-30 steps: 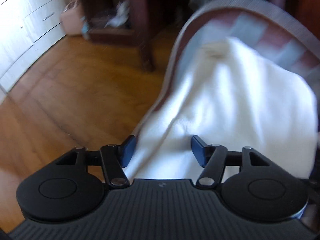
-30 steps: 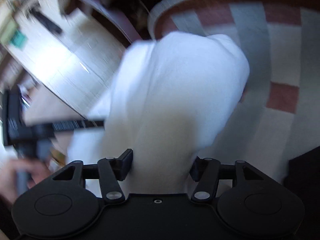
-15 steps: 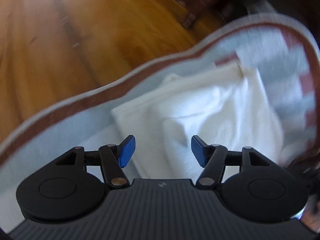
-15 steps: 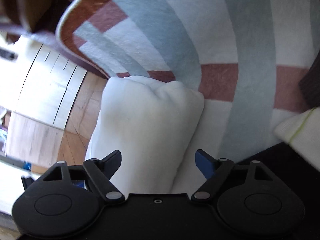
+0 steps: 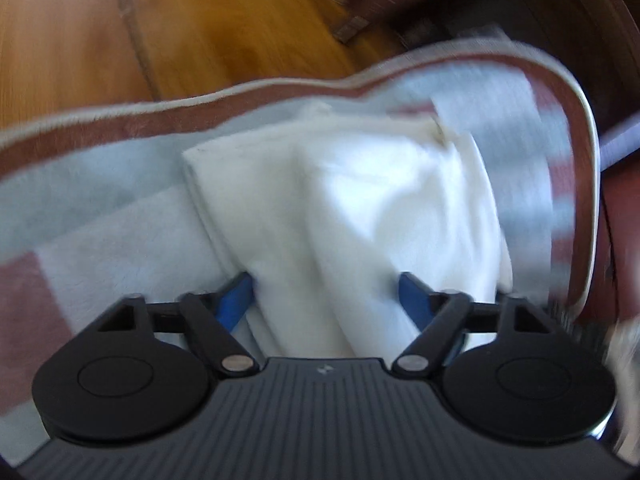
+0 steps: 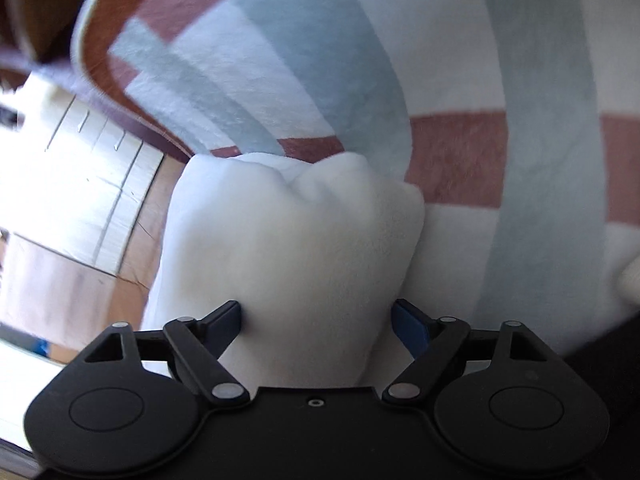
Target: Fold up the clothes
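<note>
Wooden floor glows at eleven o'clock in the left view, and below it spreads a striped blanket of blue, white and rust. On it lies a white cloth, folded in thick layers, running from centre down to six o'clock. Left gripper has its jaws apart, the cloth between them. Over to the right gripper: jaws apart too, straddling the bunched cloth, blanket behind at one o'clock.
</note>
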